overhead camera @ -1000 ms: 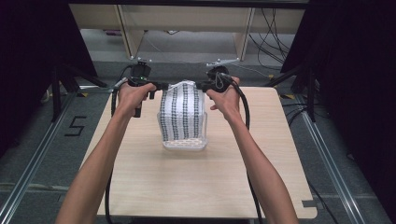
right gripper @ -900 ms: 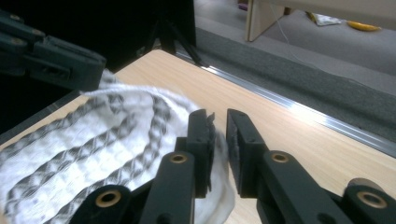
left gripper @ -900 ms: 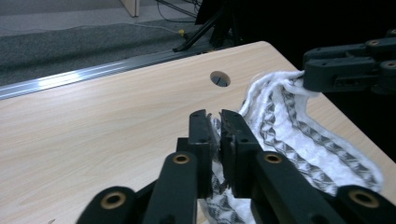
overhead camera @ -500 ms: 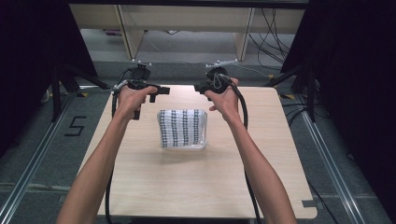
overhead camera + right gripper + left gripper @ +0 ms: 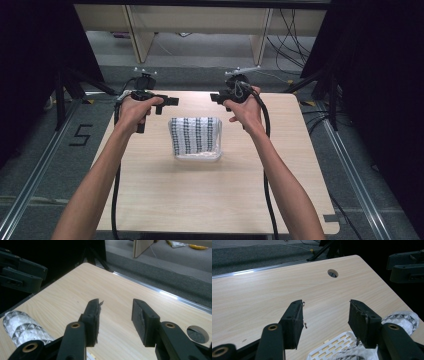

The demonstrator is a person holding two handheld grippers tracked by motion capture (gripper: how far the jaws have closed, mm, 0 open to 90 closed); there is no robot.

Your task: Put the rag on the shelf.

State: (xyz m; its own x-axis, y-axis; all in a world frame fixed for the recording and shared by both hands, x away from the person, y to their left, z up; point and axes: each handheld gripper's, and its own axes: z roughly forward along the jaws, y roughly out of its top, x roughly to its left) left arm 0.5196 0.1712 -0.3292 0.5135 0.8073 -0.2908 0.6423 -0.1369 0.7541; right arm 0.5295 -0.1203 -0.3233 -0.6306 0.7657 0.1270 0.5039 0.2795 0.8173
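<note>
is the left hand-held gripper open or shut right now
Open. In its own view the left hand-held gripper has its two black jaws standing well apart, bare table showing between them and nothing held.

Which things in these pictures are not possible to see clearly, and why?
- Patterned cloth, high view: what lies inside its folds is hidden by its top layer.
- White slotted item, left claw view: cut off by the bottom edge and the right jaw.
- Left claw, high view: too small to judge its opening.
- Round table hole, right claw view: partly behind the right jaw.

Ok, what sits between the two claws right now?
Bare table in the high view; the patterned cloth bundle lies just nearer than the left claw and right claw.
</note>
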